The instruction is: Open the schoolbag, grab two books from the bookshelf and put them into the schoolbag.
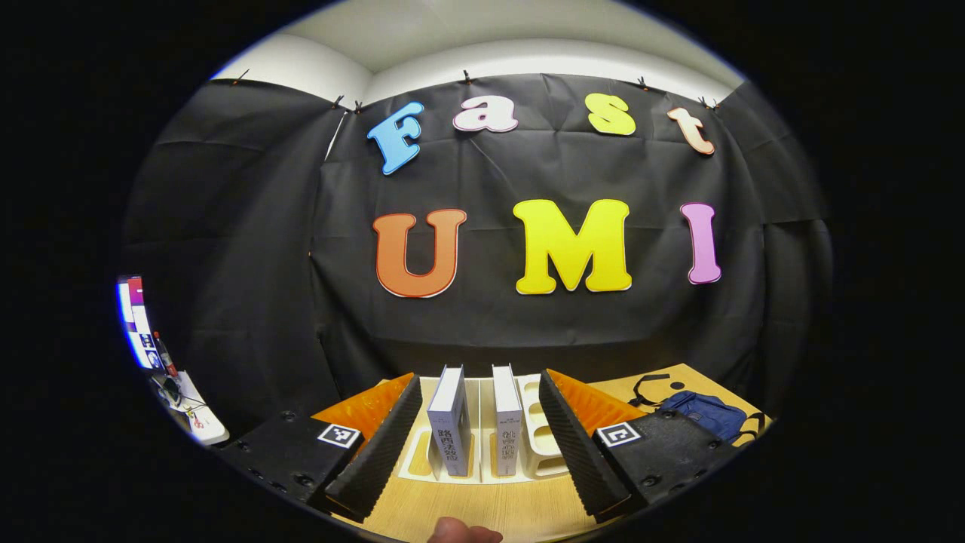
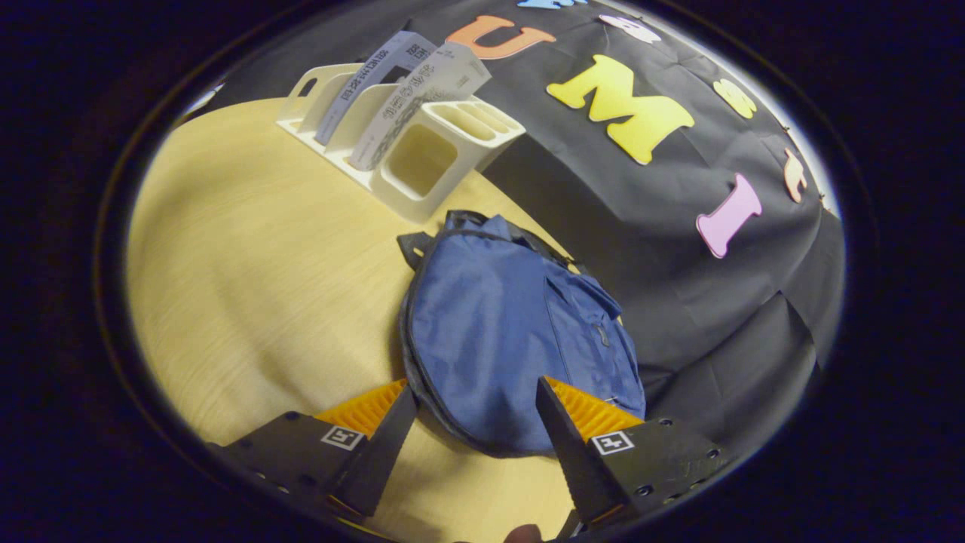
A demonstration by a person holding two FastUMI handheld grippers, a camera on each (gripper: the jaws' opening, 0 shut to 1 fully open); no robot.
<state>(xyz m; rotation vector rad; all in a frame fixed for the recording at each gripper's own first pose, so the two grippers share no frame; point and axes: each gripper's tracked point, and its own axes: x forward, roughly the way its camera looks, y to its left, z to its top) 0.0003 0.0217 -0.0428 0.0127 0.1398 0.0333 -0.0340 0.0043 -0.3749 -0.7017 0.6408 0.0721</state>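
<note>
While the blue schoolbag point(image 2: 520, 339) lies flat on the wooden table point(image 2: 249, 286), its near edge sits between the right gripper point(image 2: 471, 445)'s spread, empty fingers. Beyond it stands the cream bookshelf point(image 2: 407, 143). Over on the left gripper point(image 1: 479, 445), fingers wide apart, two upright books point(image 1: 450, 422) stand straight ahead between them.

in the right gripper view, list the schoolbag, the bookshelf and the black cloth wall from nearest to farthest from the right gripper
1. Schoolbag: lying flat on the table, its near edge between the open fingers of the right gripper.
2. Bookshelf: beyond the bag, up and to the left, two books standing in it.
3. Black cloth wall: behind the table edge, farthest back.
</note>
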